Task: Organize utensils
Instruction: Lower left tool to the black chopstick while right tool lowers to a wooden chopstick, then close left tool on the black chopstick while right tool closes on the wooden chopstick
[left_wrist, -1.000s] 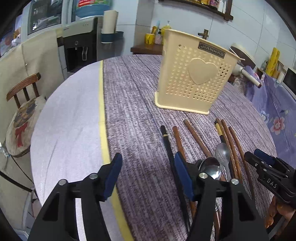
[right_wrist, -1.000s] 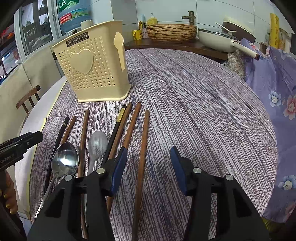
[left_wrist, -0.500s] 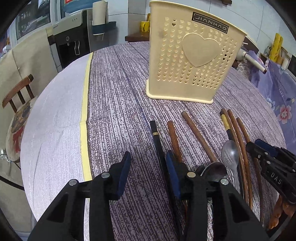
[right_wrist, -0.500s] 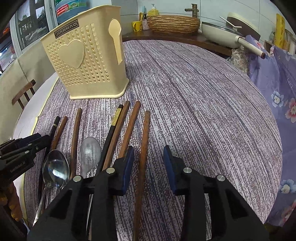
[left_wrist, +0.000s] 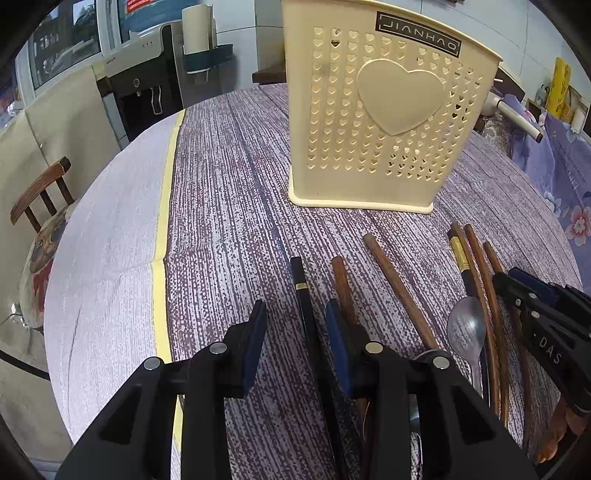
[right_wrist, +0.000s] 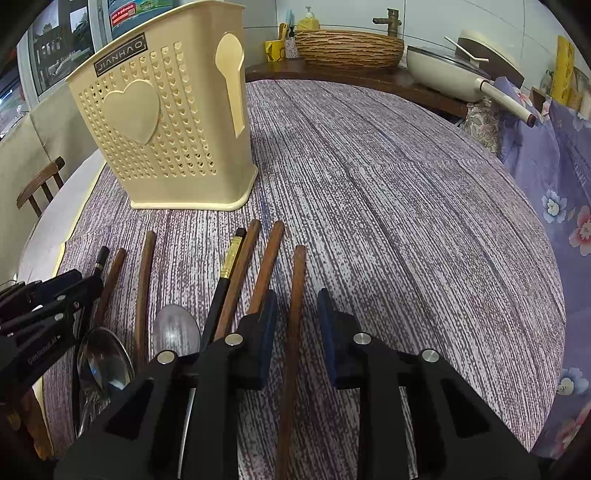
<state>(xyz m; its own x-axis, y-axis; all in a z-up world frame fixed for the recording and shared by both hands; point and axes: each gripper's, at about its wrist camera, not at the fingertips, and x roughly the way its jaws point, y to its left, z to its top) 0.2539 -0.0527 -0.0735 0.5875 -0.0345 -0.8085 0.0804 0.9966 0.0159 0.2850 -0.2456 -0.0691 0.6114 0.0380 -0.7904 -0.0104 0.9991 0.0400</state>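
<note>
both claws narrowing over chopsticks that lie flat in a tight row

the left gripper (left_wrist: 295, 336) is closing with the black chopstick (left_wrist: 303, 295) between its pads, not yet pinched; the right gripper (right_wrist: 295, 325) is closing around the outermost brown chopstick (right_wrist: 295, 306), gaps on both sides. the cream utensil holder (left_wrist: 380, 110) stands empty-looking beyond them. risk: a thin stick on the tablecloth (right_wrist: 406, 184) may roll from the pads, or a finger may nudge the neighbouring chopstick (left_wrist: 341, 284).

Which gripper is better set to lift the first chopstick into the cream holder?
Right. The right gripper is closing squarely around the rightmost brown wooden chopstick; the black gold-banded chopstick sits off-centre in the closing left gripper, near one pad. Cream perforated plastic holder stands ahead.
</note>
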